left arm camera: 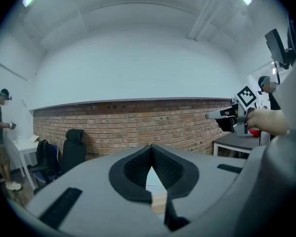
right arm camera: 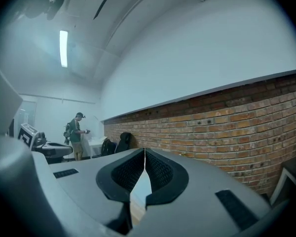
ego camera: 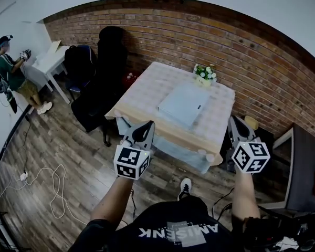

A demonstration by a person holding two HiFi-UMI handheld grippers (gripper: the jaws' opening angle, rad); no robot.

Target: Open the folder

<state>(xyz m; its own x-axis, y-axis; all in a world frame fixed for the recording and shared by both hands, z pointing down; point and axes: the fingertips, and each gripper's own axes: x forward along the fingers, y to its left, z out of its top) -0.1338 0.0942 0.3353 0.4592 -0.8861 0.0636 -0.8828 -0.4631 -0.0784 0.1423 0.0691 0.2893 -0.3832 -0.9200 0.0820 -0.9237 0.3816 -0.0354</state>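
1. Black ribbed pads (left arm camera: 138, 169) of the left gripper (left arm camera: 150, 149) meet tip to tip with nothing clamped between them. Only a narrow slit is left lower down, and a pale sliver and a tan edge show through it.
2. Matching pads (right arm camera: 158, 172) on the right gripper (right arm camera: 144, 151) are likewise pressed together and empty.
3. Each grey gripper body carries a white cube with black square markers. In the head view a bare forearm runs back from each to the person's black printed T-shirt (ego camera: 173, 227).
4. Both grippers point level and hang over the dark wooden plank floor (ego camera: 68, 146), short of the near edge of the square table with a pale checked cloth (ego camera: 142, 96).
5. A pale blue-grey flat rectangular folder (ego camera: 184, 105) lies closed on the right half of that table. Its cover is smooth and plain, with one small dark mark near its right edge. It is well apart from both grippers.
6. A small white pot of white flowers and green leaves (ego camera: 205, 75) stands just beyond the folder's far corner.
7. Behind the table is a red brick wall (ego camera: 252, 51), with a black office chair (ego camera: 102, 83) to the left.
8. At the far left a second person in a green top (ego camera: 10, 72) stands at a white side table (ego camera: 52, 62).
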